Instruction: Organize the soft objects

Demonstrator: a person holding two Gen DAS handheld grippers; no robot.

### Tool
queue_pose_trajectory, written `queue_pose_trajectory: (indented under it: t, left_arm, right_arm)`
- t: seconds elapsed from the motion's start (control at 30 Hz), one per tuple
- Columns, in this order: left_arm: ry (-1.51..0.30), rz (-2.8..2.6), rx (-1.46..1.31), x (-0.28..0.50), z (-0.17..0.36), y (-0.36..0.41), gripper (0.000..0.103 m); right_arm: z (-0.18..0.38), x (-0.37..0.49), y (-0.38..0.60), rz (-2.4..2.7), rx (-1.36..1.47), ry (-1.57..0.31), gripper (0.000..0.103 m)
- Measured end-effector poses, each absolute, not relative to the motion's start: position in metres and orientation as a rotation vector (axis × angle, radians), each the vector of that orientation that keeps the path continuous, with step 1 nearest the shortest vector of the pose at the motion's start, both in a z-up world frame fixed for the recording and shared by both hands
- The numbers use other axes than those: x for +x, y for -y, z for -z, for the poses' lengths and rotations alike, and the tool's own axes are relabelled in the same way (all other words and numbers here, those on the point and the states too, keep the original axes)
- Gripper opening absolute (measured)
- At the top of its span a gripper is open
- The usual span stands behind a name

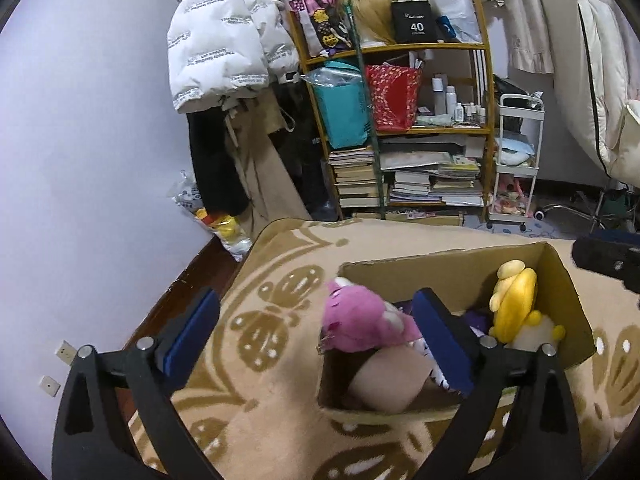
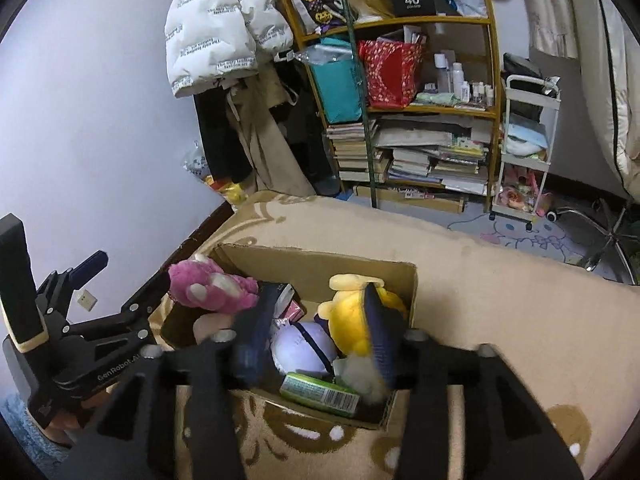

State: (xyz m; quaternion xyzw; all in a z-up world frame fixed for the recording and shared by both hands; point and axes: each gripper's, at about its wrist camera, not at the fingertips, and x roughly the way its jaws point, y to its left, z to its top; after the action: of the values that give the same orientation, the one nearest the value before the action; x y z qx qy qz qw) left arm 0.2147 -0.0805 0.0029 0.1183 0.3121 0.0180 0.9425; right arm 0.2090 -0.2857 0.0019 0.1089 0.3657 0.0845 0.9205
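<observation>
A cardboard box (image 1: 560, 276) sits on a beige patterned blanket (image 1: 280, 292); it also shows in the right wrist view (image 2: 320, 260). A pink plush (image 1: 356, 320) lies over its left rim, and shows in the right wrist view (image 2: 212, 284). A yellow plush (image 1: 514, 304) stands inside at the right (image 2: 352, 320), beside a lilac plush (image 2: 300, 344). My left gripper (image 1: 316, 320) is open and empty, hovering over the box's left end. My right gripper (image 2: 316, 320) is open above the box, its fingers either side of the lilac and yellow plushes, gripping nothing.
A green packet (image 2: 320, 394) lies at the box's near wall. A wooden shelf (image 1: 400, 120) with books and bags stands behind, a white trolley (image 1: 516, 160) to its right, hanging coats (image 1: 224, 32) to its left. The bed edge drops off at the left.
</observation>
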Motion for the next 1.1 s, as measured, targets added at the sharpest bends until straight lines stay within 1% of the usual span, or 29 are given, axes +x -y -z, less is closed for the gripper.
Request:
queue_pose_trajectory:
  t: [0.03, 0.07, 0.13, 0.23, 0.3, 0.33, 0.6, 0.77, 0.9, 1.1]
  left_arm:
    - [-0.638, -0.033, 0.238, 0.212, -0.005, 0.078, 0.098]
    - [-0.641, -0.033, 0.231, 0.208, -0.009, 0.075, 0.098]
    - [-0.644, -0.025, 0.213, 0.201, -0.016, 0.068, 0.098]
    - [-0.642, -0.019, 0.192, 0.188, -0.029, 0.058, 0.098]
    - [-0.633, -0.025, 0.183, 0.18, -0.038, 0.051, 0.101]
    - [-0.623, -0.033, 0.18, 0.175, -0.043, 0.048, 0.102]
    - [-0.56, -0.041, 0.177, 0.126, -0.079, 0.027, 0.102]
    - [-0.491, -0.068, 0.176, 0.082, -0.091, 0.016, 0.102]
    - [-0.407, -0.083, 0.173, 0.051, -0.093, 0.011, 0.102]
    - [-0.363, -0.07, 0.138, 0.018, -0.085, 0.003, 0.102]
  right_arm:
    - [-0.005, 0.206, 0.287, -0.167, 0.229, -0.744, 0.069]
    - [-0.008, 0.204, 0.288, -0.163, 0.237, -0.738, 0.072]
    - [-0.016, 0.196, 0.29, -0.159, 0.253, -0.723, 0.089]
    - [-0.029, 0.184, 0.29, -0.145, 0.247, -0.7, 0.098]
    - [-0.039, 0.174, 0.288, -0.144, 0.244, -0.687, 0.103]
    - [-0.043, 0.169, 0.288, -0.144, 0.247, -0.678, 0.103]
    - [-0.077, 0.123, 0.284, -0.159, 0.242, -0.598, 0.103]
    - [-0.095, 0.088, 0.278, -0.139, 0.16, -0.532, 0.103]
    - [-0.104, 0.056, 0.272, -0.121, 0.107, -0.487, 0.103]
    - [-0.105, 0.015, 0.266, -0.123, 0.087, -0.416, 0.103]
